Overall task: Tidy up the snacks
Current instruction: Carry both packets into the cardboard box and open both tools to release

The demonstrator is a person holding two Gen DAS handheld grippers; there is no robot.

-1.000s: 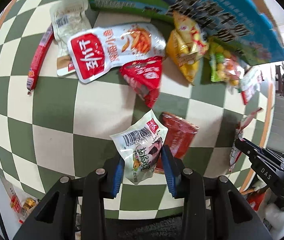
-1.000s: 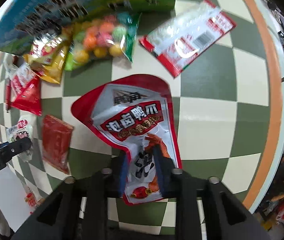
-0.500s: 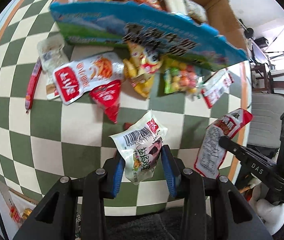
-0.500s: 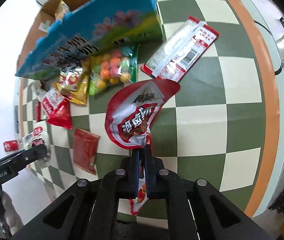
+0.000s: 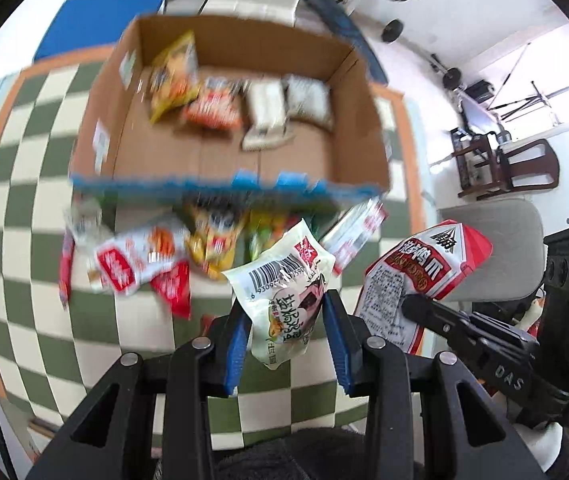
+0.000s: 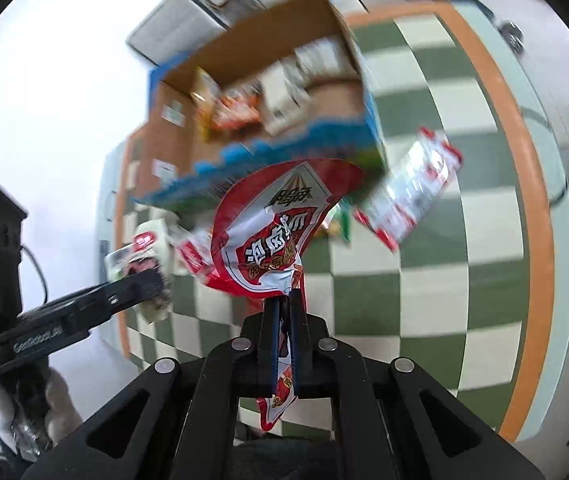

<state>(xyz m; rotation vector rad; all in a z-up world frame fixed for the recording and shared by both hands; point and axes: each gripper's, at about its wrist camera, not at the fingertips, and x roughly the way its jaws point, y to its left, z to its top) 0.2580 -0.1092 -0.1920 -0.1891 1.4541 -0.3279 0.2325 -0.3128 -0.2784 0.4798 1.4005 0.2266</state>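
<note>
My left gripper [image 5: 286, 334] is shut on a white snack pouch [image 5: 284, 292] with a barcode and holds it above the checkered table. My right gripper [image 6: 283, 320] is shut on a red and white snack bag [image 6: 276, 236], also lifted; that bag shows at the right of the left wrist view [image 5: 416, 276]. Ahead stands an open cardboard box [image 5: 224, 160] with a blue front rim, with several snack packs on its floor. The left gripper with its pouch shows in the right wrist view [image 6: 140, 280].
Loose snacks lie on the table in front of the box: a red and white pouch [image 5: 132, 260], a yellow bag [image 5: 212, 236], a small red pack [image 5: 174, 292], a sausage stick [image 5: 65, 268], a clear red-edged pack [image 6: 412, 196]. Chairs [image 5: 500, 168] stand beyond the table's right edge.
Both grippers have risen and tilted up with their bags, so the open top of the box and the room behind have come into view. The scene is motion blurred.
</note>
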